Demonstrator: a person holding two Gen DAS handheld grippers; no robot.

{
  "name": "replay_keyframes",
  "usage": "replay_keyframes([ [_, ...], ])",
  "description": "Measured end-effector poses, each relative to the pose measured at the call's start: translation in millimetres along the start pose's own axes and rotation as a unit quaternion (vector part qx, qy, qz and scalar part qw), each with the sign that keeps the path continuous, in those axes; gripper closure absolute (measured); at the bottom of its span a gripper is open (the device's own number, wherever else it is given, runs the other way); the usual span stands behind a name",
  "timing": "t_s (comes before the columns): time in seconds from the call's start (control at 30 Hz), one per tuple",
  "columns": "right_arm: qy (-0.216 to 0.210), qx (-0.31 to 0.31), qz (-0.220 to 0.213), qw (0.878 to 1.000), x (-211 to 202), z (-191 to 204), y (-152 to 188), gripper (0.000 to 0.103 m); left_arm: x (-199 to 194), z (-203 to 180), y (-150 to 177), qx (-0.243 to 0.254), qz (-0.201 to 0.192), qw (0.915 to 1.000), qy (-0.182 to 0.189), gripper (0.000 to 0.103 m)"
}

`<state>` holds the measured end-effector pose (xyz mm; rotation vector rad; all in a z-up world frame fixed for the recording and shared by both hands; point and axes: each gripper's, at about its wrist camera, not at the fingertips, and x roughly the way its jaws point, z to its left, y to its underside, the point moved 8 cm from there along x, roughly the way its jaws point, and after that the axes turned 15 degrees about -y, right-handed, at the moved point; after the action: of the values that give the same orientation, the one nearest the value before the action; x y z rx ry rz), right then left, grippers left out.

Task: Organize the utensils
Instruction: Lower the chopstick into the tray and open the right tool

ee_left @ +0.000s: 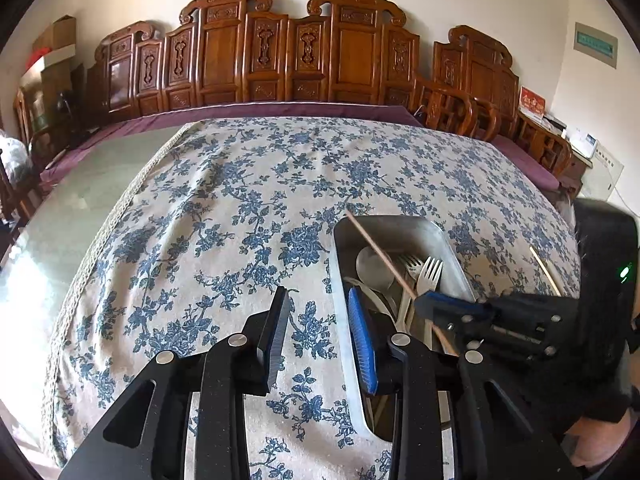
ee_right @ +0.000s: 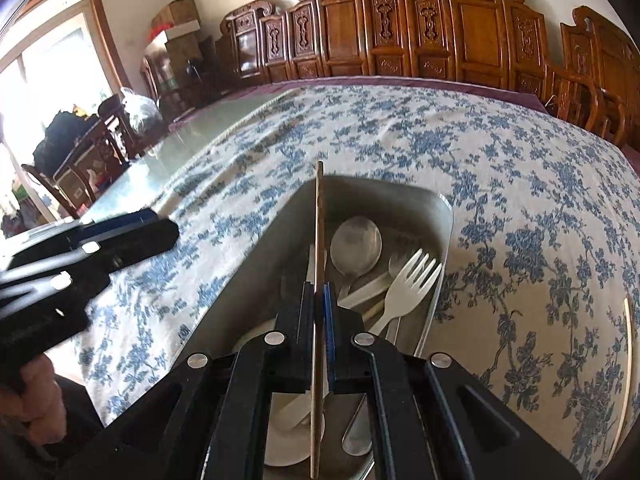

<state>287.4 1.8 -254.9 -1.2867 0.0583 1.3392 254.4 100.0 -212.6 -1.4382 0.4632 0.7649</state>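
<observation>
Metal tray (ee_right: 442, 216) sits on the floral tablecloth (ee_right: 500, 152) of the worktop, holding a metal spoon (ee_right: 356, 246), a white plastic fork (ee_right: 408, 284) and other pale utensils heaped together. Right hand-held gripper (ee_right: 319, 292) is pressed together, pinching 1 wooden chopstick (ee_right: 319, 220) that runs lengthwise over the tray. Left hand-held gripper (ee_left: 320, 320) is spread, nothing between its fingers; 1 finger hangs over the tray's left rim, the other over cloth. A 2nd chopstick (ee_right: 627, 360) lies on the cloth right of the tray, apart from it. Cloth far of the tray lies bare. Carved wooden chairs (ee_left: 280, 52) line the far edge; bare glass worktop (ee_left: 80, 200) shows left of the cloth.
</observation>
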Motion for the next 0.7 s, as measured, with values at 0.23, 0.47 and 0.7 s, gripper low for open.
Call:
replay_keyframes([
  [0.23,-0.006,0.020,0.011,1.000,6,-8,11,0.097,-1,1,-1,-0.003,0.000,1.0000,-0.001,0.074],
  [0.47,-0.025,0.012,0.007,1.000,3,-2,9,0.096,-1,0,0,-0.004,0.000,1.0000,0.001,0.074],
  [0.7,-0.025,-0.006,-0.019,0.999,-29,-9,2,0.096,-8,-10,-2,0.001,-0.010,0.9999,0.010,0.067],
])
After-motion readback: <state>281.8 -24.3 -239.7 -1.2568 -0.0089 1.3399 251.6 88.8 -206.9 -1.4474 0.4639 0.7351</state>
